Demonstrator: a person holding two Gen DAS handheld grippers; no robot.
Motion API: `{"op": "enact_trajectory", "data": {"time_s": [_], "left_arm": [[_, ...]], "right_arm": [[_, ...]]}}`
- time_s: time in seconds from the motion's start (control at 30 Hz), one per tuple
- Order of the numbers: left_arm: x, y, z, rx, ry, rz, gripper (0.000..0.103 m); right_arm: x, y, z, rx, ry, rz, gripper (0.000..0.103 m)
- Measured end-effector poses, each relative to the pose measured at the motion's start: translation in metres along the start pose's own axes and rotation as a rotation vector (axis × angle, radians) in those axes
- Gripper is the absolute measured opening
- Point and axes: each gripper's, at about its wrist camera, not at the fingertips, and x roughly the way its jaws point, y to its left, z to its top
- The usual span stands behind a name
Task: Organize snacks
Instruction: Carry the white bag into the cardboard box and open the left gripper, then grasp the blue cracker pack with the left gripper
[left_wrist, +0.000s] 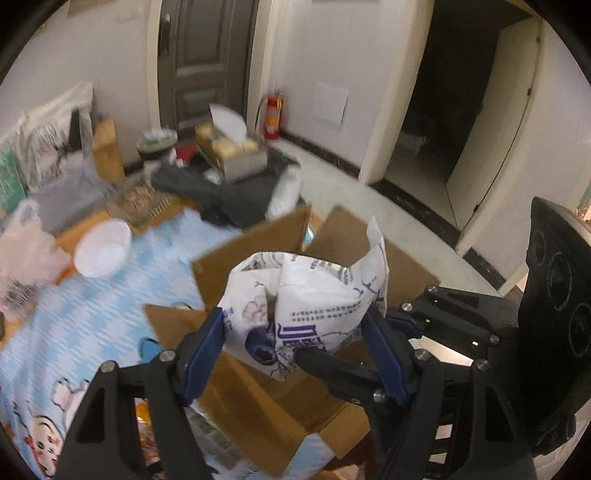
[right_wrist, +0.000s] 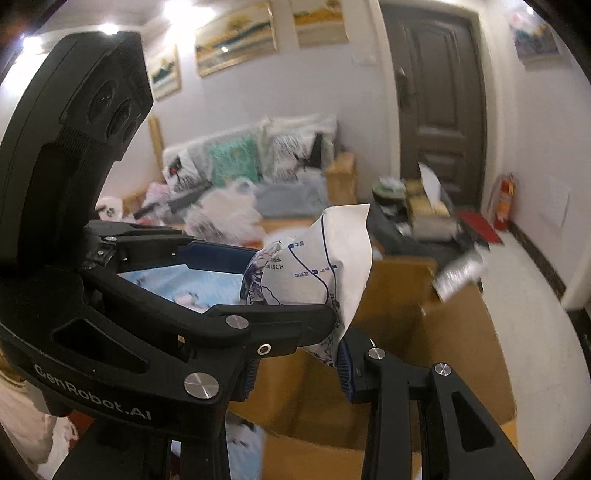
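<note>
A white snack bag (left_wrist: 314, 295) with blue print hangs above an open cardboard box (left_wrist: 251, 254). My left gripper (left_wrist: 295, 343) is shut on the bag, its blue pads pressing the two sides. In the right wrist view the same bag (right_wrist: 332, 258) sticks up over the box (right_wrist: 424, 332). The left gripper (right_wrist: 293, 286) clamps it from the left there. My right gripper (right_wrist: 299, 365) pinches the bag's lower corner from below. Its left pad is partly hidden behind the left gripper's finger.
The box stands on a table covered by a blue cartoon cloth (left_wrist: 110, 295). A white bowl (left_wrist: 101, 249) and a plastic bag (left_wrist: 26, 251) lie at its far left. A grey-white packet (right_wrist: 458, 275) sits by the box's far flap. Behind are a cluttered sofa (right_wrist: 240, 158), a door (left_wrist: 207, 62) and a fire extinguisher (left_wrist: 273, 116).
</note>
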Motion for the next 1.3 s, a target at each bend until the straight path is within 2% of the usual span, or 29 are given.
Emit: {"op": "enact_trajectory", "data": {"time_s": [0.1,0.17,0.27,0.33,0.47,0.6,0.67,0.8,0.93,1.0,1.07,1.2,1.3], "left_arm": [[0.025,0.000,-0.003,-0.017,0.064,0.010,0.070],[0.031,-0.002,-0.005,0.005,0.073,0.027,0.065],[0.025,-0.004,-0.004,0.020,0.063,0.019,0.065],[0.012,-0.005,-0.003,0.026,0.044,0.024,0.066],[-0.017,0.010,-0.005,0.030,-0.012,0.061,0.079],[-0.059,0.033,-0.018,-0.004,-0.076,0.100,0.085],[-0.078,0.049,-0.025,-0.026,-0.106,0.115,0.087],[-0.126,0.084,-0.050,-0.072,-0.187,0.197,0.102],[-0.156,0.117,-0.085,-0.129,-0.217,0.262,0.102],[-0.163,0.135,-0.106,-0.159,-0.225,0.301,0.102],[-0.166,0.151,-0.127,-0.176,-0.230,0.318,0.102],[-0.159,0.187,-0.173,-0.223,-0.183,0.351,0.102],[-0.154,0.211,-0.205,-0.269,-0.164,0.332,0.102]], "right_arm": [[0.016,-0.015,-0.010,0.030,0.063,0.004,0.031],[0.026,-0.026,-0.017,0.049,0.098,0.002,0.034],[0.031,-0.030,-0.024,0.053,0.103,-0.007,0.034],[0.026,-0.031,-0.023,0.060,0.089,-0.006,0.036],[0.014,-0.027,-0.017,0.039,0.057,-0.029,0.039],[0.001,-0.015,-0.009,0.017,0.022,-0.032,0.039],[-0.006,-0.001,-0.004,-0.006,0.002,-0.019,0.039],[-0.008,0.036,0.005,-0.071,-0.015,0.029,0.040],[0.003,0.084,0.008,-0.148,0.004,0.113,0.040],[0.012,0.108,0.005,-0.175,0.029,0.157,0.040],[0.023,0.129,-0.001,-0.189,0.055,0.198,0.046],[0.061,0.169,-0.019,-0.226,0.142,0.275,0.048],[0.091,0.193,-0.037,-0.260,0.211,0.363,0.048]]}}
